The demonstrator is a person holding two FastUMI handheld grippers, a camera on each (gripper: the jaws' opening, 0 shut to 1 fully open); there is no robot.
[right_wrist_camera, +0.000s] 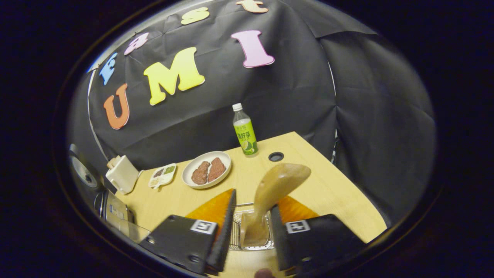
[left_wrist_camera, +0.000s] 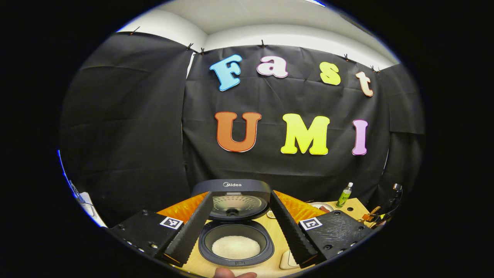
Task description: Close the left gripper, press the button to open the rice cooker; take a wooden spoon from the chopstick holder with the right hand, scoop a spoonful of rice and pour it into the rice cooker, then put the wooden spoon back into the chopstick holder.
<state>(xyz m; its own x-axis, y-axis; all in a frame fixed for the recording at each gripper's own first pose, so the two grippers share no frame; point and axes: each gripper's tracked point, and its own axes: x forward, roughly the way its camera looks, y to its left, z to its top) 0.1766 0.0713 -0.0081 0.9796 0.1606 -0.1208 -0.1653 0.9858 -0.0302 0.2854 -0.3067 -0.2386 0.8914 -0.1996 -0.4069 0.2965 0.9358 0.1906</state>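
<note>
The right gripper (right_wrist_camera: 251, 226) has its jaws spread a moderate way, and the wooden spoon (right_wrist_camera: 272, 197) stands upright between them, its handle going down into the wire chopstick holder (right_wrist_camera: 252, 233) directly below; there is a gap on the left side of the handle, while on the right the finger looks near or touching, so I judge the spoon is not pinched from both sides. Whether the spoon is about to be drawn out or has just been dropped back I cannot say for certain, though rice already lies in the pot. If the grasp is still to come, it should close squarely on the thick part of the handle below the bowl and lift straight up, so the holder is not tipped; if it is a release, a straight retreat upward avoids catching the bowl. The left gripper (left_wrist_camera: 239, 227) hovers with its jaws wide apart, holding nothing, framing the rice cooker (left_wrist_camera: 235, 235), whose lid (left_wrist_camera: 235, 197) stands open and whose pot holds white rice (left_wrist_camera: 236, 247). On the counter (right_wrist_camera: 332, 185) toward the far edge stand a green-labelled bottle (right_wrist_camera: 245, 133), a plate with two brown pieces (right_wrist_camera: 207, 170), a small divided dish (right_wrist_camera: 163, 175) and a cream container (right_wrist_camera: 121, 173).
</note>
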